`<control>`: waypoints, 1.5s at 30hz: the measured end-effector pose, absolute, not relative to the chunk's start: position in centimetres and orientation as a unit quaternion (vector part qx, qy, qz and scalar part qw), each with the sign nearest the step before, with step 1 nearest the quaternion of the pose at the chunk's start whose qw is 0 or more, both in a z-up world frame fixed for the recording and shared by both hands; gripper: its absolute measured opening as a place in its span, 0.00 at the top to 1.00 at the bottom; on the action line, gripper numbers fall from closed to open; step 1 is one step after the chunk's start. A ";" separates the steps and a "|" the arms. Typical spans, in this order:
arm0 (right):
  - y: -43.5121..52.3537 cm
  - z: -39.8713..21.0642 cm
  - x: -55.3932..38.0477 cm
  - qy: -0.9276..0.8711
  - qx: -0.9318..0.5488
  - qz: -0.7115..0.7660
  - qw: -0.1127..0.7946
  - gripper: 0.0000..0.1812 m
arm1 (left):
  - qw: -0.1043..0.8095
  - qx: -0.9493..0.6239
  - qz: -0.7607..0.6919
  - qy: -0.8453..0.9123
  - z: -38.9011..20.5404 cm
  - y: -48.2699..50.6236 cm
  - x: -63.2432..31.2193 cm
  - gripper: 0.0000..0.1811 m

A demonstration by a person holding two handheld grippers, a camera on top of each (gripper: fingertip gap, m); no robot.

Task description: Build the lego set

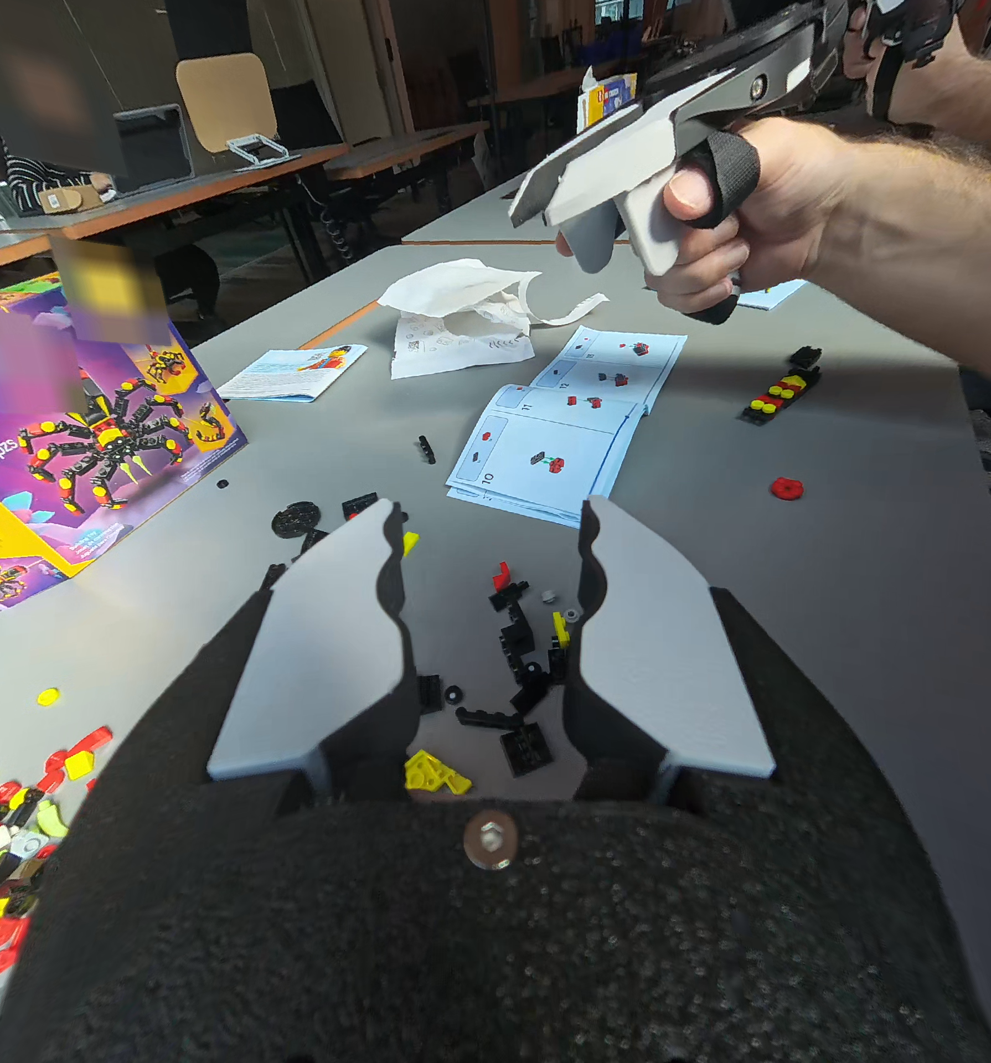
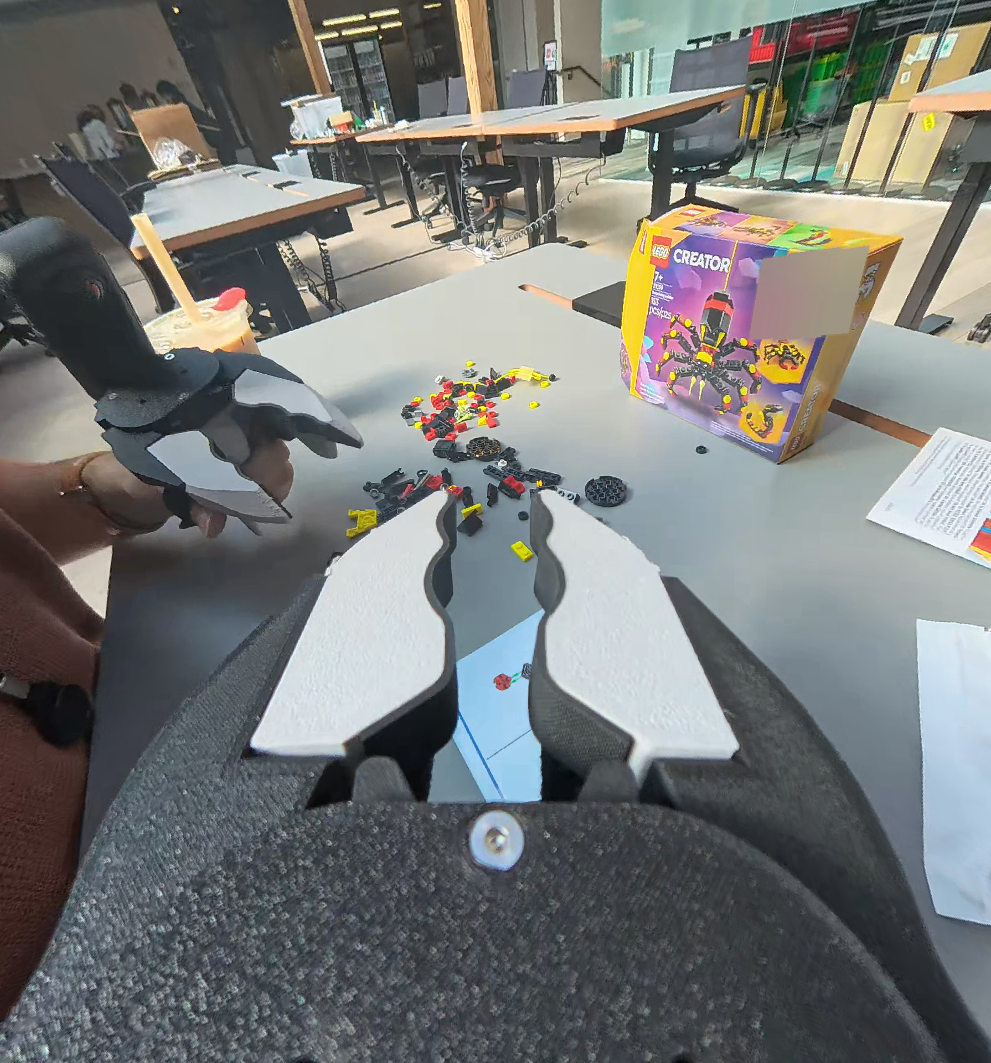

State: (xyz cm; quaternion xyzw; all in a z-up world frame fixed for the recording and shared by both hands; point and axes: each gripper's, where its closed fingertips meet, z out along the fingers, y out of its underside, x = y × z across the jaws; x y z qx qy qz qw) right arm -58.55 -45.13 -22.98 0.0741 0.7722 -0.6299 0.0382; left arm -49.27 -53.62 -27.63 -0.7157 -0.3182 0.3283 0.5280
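Note:
My left gripper [image 1: 490, 506] is open and empty, held above loose black, red and yellow lego pieces [image 1: 516, 650] on the grey table [image 1: 769, 575]. It also shows in the right wrist view [image 2: 323, 480], to the left of the main pile of pieces [image 2: 458, 402]. My right gripper [image 2: 493, 497] is partly open and empty, above the open blue instruction booklet [image 2: 499, 690]. In the left wrist view, the right gripper [image 1: 530, 215] is raised high beyond the booklet [image 1: 562, 425]. A small black, red and yellow assembly [image 1: 781, 391] and a red round piece [image 1: 786, 488] lie to the right.
The purple and yellow set box [image 1: 96, 437] stands on the table, also seen in the right wrist view [image 2: 740, 339]. A torn white paper bag [image 1: 464, 322], a leaflet [image 1: 292, 371] and a drink cup with a straw [image 2: 200, 331] sit nearby. More pieces lie at the lower left [image 1: 10, 834]. The grippers' ends are close to 15 cm from one another.

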 end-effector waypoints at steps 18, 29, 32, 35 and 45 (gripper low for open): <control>-45.3 -21.5 -57.4 0.746 0.044 -0.661 -0.070 0.85 | 0.590 -0.603 0.482 -0.235 -21.1 -52.5 -49.1 0.43; -46.4 -21.3 -56.9 0.729 0.032 -0.676 -0.096 0.85 | 0.581 -0.592 0.491 -0.266 -21.7 -53.6 -49.5 0.31; -46.7 -21.1 -56.4 0.726 0.013 -0.679 -0.109 0.85 | 0.598 -0.574 0.501 -0.249 -20.7 -53.7 -49.0 0.31; -47.1 -21.3 -56.2 0.733 0.007 -0.668 -0.129 0.85 | 0.595 -0.573 0.509 -0.240 -20.7 -53.9 -48.9 0.33; -51.4 -23.9 -51.5 0.751 -0.009 -0.657 -0.067 0.85 | 0.642 -0.585 0.444 -0.222 -20.7 -52.0 -47.6 0.35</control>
